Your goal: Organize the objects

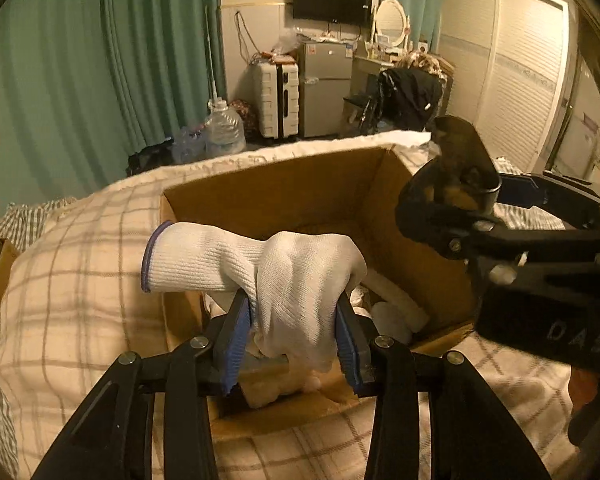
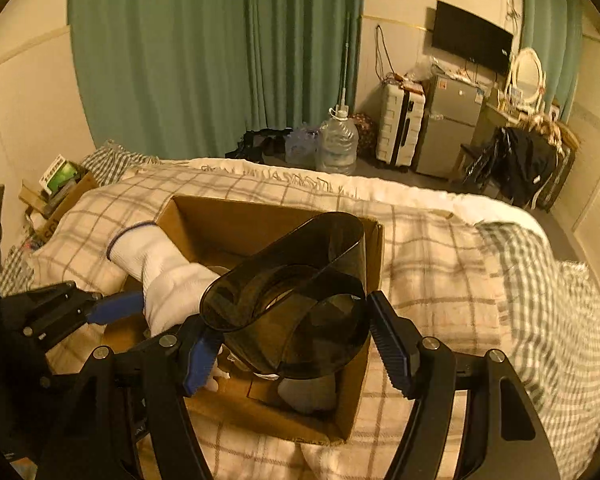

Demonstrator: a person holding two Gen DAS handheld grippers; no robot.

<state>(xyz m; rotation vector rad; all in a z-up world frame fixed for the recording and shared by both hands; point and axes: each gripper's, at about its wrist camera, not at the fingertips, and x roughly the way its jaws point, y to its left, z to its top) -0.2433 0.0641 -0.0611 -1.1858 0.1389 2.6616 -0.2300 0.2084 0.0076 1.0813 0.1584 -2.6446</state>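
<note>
Left gripper point(image 1: 296, 344) has its jaws clamped on a white knit glove point(image 1: 284, 280) with a purple cuff edge; the glove hangs over the near-left part of an open cardboard box point(image 1: 300, 188). The cuff sticks out left past the box wall, above the bed point(image 1: 80, 264), which has a plaid blanket.

Right gripper point(image 2: 296, 340) has its jaws closed on a dark smoky translucent plastic scoop-shaped piece point(image 2: 300, 280), held above the near half of the box point(image 2: 236, 216), wide mouth tilted up and away. In the left wrist view this piece point(image 1: 456, 168) sits at the right, just over the box's right wall.

Inside the box, pale items lie on the floor; hard to identify, partly hidden by the glove and scoop.

The box sits on the bed, near its middle. Far side of the room: green curtains point(image 2: 204, 52), large water bottle point(image 2: 338, 144) on the floor, white suitcase point(image 2: 400, 128), small grey fridge point(image 2: 448, 128), wall TV point(image 2: 472, 40).
</note>
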